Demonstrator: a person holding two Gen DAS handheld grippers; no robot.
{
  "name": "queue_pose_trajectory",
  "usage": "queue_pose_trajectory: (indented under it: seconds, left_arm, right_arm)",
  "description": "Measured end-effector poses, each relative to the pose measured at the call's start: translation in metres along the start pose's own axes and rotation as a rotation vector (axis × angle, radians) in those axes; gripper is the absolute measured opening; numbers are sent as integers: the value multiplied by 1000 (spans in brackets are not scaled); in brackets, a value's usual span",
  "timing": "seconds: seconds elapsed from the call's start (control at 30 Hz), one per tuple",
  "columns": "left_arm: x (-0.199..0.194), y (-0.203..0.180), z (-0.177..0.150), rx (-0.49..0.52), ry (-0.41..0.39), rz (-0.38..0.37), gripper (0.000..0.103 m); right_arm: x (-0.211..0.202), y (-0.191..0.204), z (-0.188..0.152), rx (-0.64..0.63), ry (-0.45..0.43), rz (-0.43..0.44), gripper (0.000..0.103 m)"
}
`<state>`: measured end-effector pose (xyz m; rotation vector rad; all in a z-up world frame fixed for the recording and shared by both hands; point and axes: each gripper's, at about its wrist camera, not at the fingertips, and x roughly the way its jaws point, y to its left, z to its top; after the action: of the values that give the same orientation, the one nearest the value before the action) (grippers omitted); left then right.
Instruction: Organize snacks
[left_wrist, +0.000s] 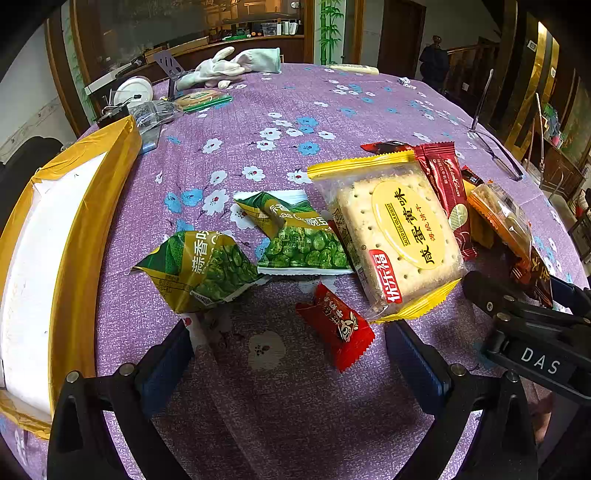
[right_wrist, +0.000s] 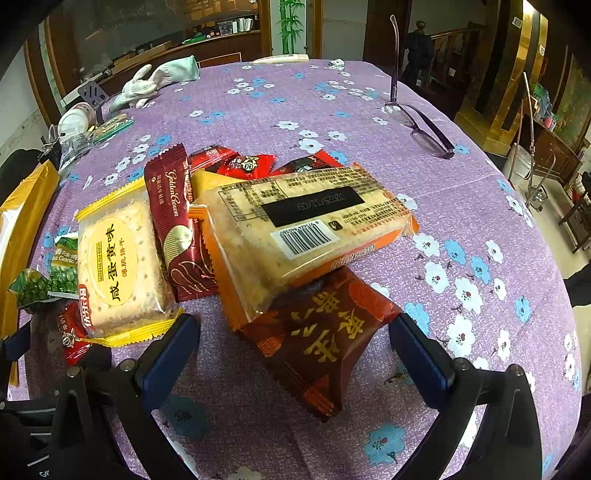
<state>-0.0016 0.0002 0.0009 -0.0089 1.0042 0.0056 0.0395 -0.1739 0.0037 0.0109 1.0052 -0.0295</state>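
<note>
Left wrist view: I am holding my left gripper (left_wrist: 288, 363) low over the purple floral tablecloth (left_wrist: 280, 118), its blue-padded fingers (left_wrist: 166, 365) spread wide apart and gripping nothing. A small red candy packet (left_wrist: 338, 325) is lying just ahead, between the fingertips but not touching either pad. Beyond it two green pea packets (left_wrist: 205, 269) (left_wrist: 301, 242) are sitting side by side, and the yellow-edged egg-yolk biscuit pack (left_wrist: 397, 236) is resting to their right, its near corner just beside my right-hand finger. A yellow-taped box (left_wrist: 88, 221) with a white inside is running along the left edge of the table. My right gripper (right_wrist: 295, 356) is showing at the lower right of this view as a black frame marked DAS.

From the right wrist view, I am keeping that gripper low too, fingers (right_wrist: 417, 356) parted and empty. A dark red-brown packet with gold characters (right_wrist: 321, 339) is lying between them, partly tucked under an orange-edged cracker pack (right_wrist: 295, 229) turned barcode-up. A maroon wafer packet (right_wrist: 173, 221) is wedged between that pack and the biscuit pack, with more red wrappers (right_wrist: 243, 164) behind. Spectacles (right_wrist: 421, 125) are sitting well apart on the far right, white gloves (right_wrist: 155, 83) at the far left edge.
</note>
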Motion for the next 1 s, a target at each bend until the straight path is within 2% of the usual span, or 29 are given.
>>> queue_pose_trajectory:
  seconds: [0.63,0.7,0.83,0.93,1.0]
  left_arm:
    - [5,1,1,12,0,-10,103]
    - [9,7,9,18,8,-30,103]
    - [5,31,17,-70,-31,-152,102]
    - [4,30,19,-95,-45,-189,102]
    - [2,31,20,-100,-55,-214,102]
  right_arm:
    - [2,-1,2,-14,0,6,103]
    - [3,-4,3,-64,4,39,103]
    - [-6,-22,-1,-101,-9,192,103]
    - [-6,-45,3,-22,-47,335,103]
    - [-6,-52,5,24,-55,387,103]
